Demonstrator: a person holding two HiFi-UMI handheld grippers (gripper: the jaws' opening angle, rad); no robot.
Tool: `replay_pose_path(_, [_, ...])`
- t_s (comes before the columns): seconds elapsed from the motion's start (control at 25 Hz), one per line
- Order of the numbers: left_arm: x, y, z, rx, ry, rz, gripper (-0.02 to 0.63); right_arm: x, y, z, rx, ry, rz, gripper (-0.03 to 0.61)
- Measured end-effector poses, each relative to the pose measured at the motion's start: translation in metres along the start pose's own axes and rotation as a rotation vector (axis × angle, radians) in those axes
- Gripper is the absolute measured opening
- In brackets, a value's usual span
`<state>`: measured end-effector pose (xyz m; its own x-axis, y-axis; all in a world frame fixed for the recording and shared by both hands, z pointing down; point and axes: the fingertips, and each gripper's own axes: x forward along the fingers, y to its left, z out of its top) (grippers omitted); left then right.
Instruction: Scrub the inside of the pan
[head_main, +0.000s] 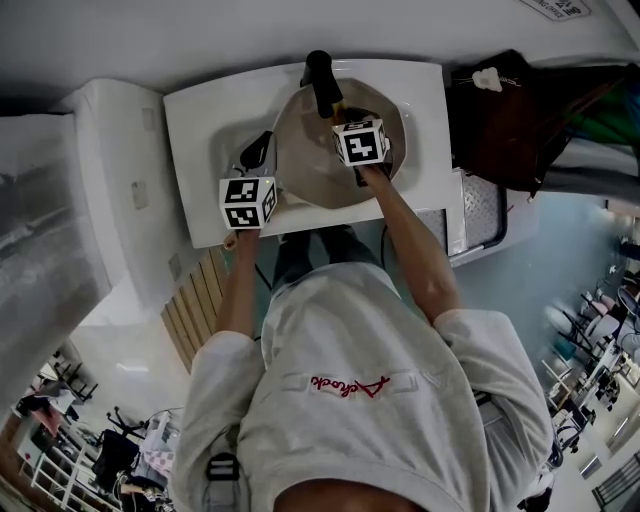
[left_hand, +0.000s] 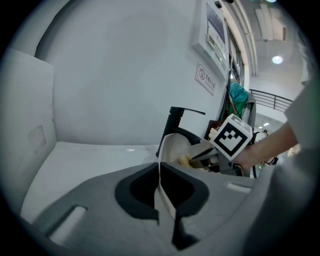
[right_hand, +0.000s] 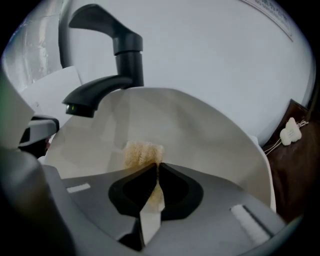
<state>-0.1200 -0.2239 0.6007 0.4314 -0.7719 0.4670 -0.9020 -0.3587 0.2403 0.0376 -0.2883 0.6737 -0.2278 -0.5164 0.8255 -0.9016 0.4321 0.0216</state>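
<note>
A round beige pan (head_main: 305, 150) sits in the white rectangular sink (head_main: 200, 130) at upper centre, with the black tap (head_main: 322, 80) behind and over it. The left gripper (left_hand: 160, 182) has its jaws on the pan's left rim. The right gripper (right_hand: 156, 172), inside the pan at right, holds a pale fibrous scrubber (right_hand: 142, 152) against the inner wall.

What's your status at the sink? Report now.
Left hand-held gripper shut on pan rim. Right hand-held gripper shut on scrubber, inside pan. Faucet overhangs pan's far edge.
</note>
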Motion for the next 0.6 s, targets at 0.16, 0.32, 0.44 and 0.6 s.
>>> replay_pose_path(0.16, [0.000,0.000,0.000,0.001,0.000,-0.002,0.012,0.004,-0.012,-0.001,0.030,0.015,-0.013,0.026])
replay_pose_path(0.32, [0.000,0.001,0.000,-0.003,-0.004,-0.002,0.012,0.005,-0.012,-0.008,0.012,0.028,-0.019,0.026])
replay_pose_path(0.44, [0.000,0.001,0.000,-0.005,-0.004,0.000,0.012,0.002,-0.010,-0.015,-0.011,0.040,-0.025,0.026])
replay_pose_path(0.6, [0.001,0.001,0.000,-0.009,-0.005,0.004,0.012,-0.003,-0.004,-0.031,-0.022,0.061,-0.022,0.026])
